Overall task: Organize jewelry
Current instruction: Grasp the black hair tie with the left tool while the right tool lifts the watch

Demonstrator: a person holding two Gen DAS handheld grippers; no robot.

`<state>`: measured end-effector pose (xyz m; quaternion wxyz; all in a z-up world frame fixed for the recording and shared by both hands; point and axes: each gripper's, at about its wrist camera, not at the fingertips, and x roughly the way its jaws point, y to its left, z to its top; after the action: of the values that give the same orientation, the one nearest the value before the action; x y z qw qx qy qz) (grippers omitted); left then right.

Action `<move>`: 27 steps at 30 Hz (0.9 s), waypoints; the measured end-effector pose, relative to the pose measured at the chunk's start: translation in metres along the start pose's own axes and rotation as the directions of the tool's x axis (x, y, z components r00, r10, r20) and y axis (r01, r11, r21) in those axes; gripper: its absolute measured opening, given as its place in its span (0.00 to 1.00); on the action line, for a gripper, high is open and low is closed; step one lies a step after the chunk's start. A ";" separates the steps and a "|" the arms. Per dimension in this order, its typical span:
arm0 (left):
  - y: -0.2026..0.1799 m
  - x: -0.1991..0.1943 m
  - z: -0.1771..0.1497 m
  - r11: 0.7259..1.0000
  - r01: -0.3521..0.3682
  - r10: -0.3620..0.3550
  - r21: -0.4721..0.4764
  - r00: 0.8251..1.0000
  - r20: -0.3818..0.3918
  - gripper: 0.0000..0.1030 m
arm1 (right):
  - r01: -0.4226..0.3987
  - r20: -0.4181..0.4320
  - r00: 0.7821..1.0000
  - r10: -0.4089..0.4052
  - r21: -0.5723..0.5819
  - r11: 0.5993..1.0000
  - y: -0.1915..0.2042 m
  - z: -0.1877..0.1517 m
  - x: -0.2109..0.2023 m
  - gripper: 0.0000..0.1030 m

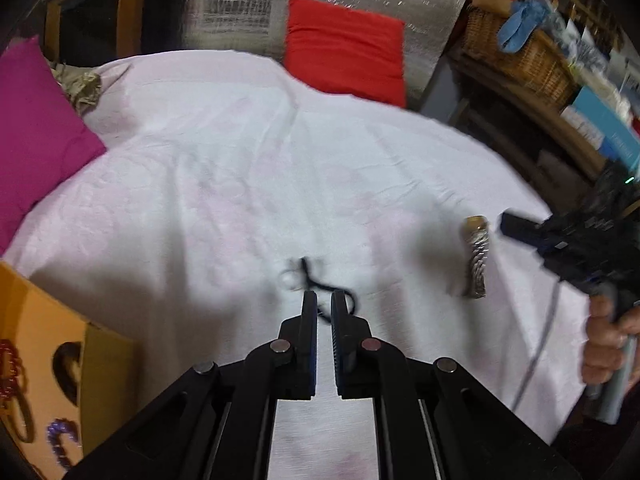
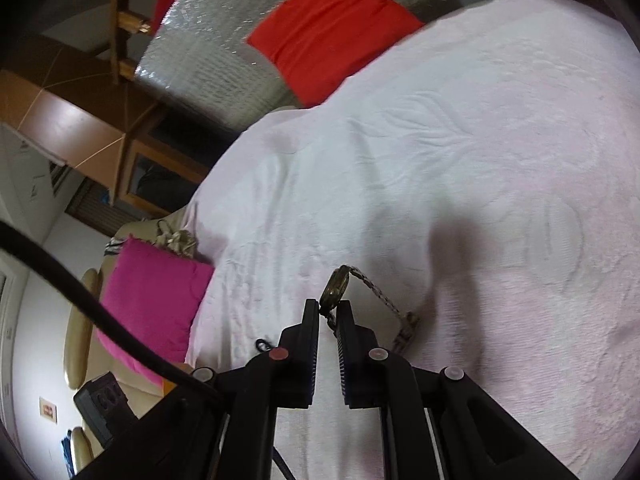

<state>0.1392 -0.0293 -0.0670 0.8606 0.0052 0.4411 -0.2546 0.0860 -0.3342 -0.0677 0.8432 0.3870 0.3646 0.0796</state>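
Note:
My left gripper (image 1: 324, 300) is shut on the black cord of a pearl pendant necklace (image 1: 298, 278), which hangs at its fingertips over the white bedspread (image 1: 240, 160). My right gripper (image 2: 329, 308) is shut on a gold wristwatch (image 2: 338, 286) with a metal link band trailing to the right. In the left wrist view the watch (image 1: 476, 260) hangs in the air in front of the right gripper (image 1: 508, 224), held by a hand (image 1: 604, 344). An orange cardboard box (image 1: 52, 340) at the lower left holds several bracelets and beads.
A magenta pillow (image 1: 36, 132) lies at the bed's left edge and a red pillow (image 1: 344, 48) at the far end. Wicker baskets and shelves (image 1: 520, 52) stand right of the bed. A black cable (image 2: 100, 312) crosses the right wrist view.

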 end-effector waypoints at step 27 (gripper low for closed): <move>-0.007 0.076 0.007 0.993 0.022 -0.034 -0.116 0.994 -0.103 0.11 | 0.353 0.038 0.933 -0.358 -0.291 0.889 0.004 -0.002 0.057 0.32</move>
<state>0.1775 -0.0702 -0.1189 0.8315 -0.0369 0.4995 -0.2401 0.1262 -0.3061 -0.0970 0.8884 0.1839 0.4202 -0.0198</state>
